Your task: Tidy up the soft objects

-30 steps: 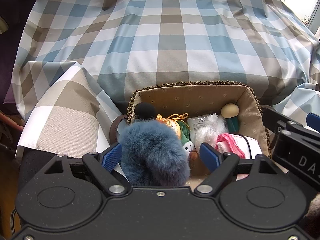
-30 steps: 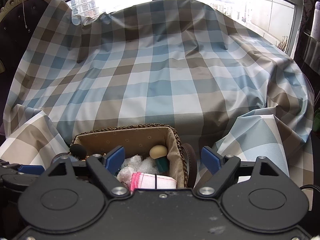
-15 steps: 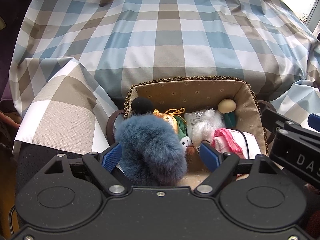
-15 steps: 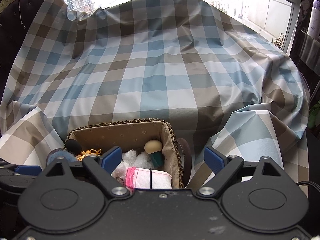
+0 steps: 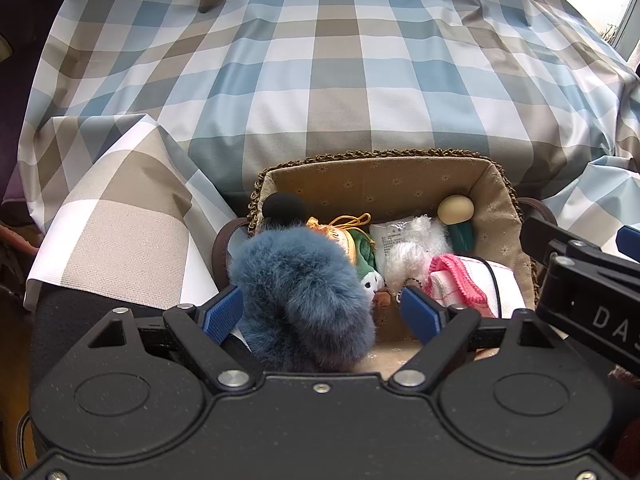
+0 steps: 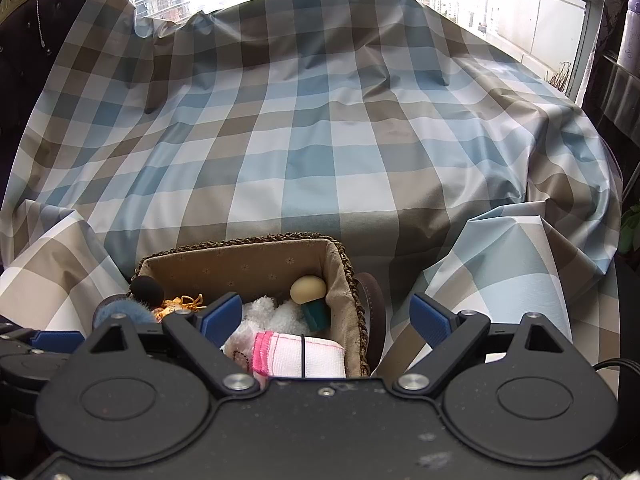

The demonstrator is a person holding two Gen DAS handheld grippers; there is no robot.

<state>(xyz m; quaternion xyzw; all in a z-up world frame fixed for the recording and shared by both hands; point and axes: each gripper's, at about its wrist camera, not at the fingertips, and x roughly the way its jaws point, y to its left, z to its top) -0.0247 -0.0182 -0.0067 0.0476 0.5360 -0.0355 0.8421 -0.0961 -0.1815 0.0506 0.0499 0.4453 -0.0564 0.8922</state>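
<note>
Left wrist view: the left tongs (image 5: 322, 314) are opening, the blue furry toy (image 5: 304, 300) loose between them in the basket (image 5: 376, 168). The right tongs (image 6: 326, 320) are opening too, empty above the pink towel (image 6: 300, 354); sorting looks nearly finished.

The checked cloth (image 6: 320, 152) lies bare from the basket's far rim to the window, open to passage. The basket (image 5: 376, 184) sits at the cloth's near edge, crowded: a blue furry toy (image 5: 300, 296) fills its left near corner, a black pompom (image 5: 284, 208) the left far corner, a white fluffy toy (image 5: 416, 244) the middle, a pink-edged towel (image 6: 300, 350) the right near corner, a peg doll (image 5: 456, 216) the right far corner. A bare strip remains along the far wall. Raised folds of cloth flank both sides.
</note>
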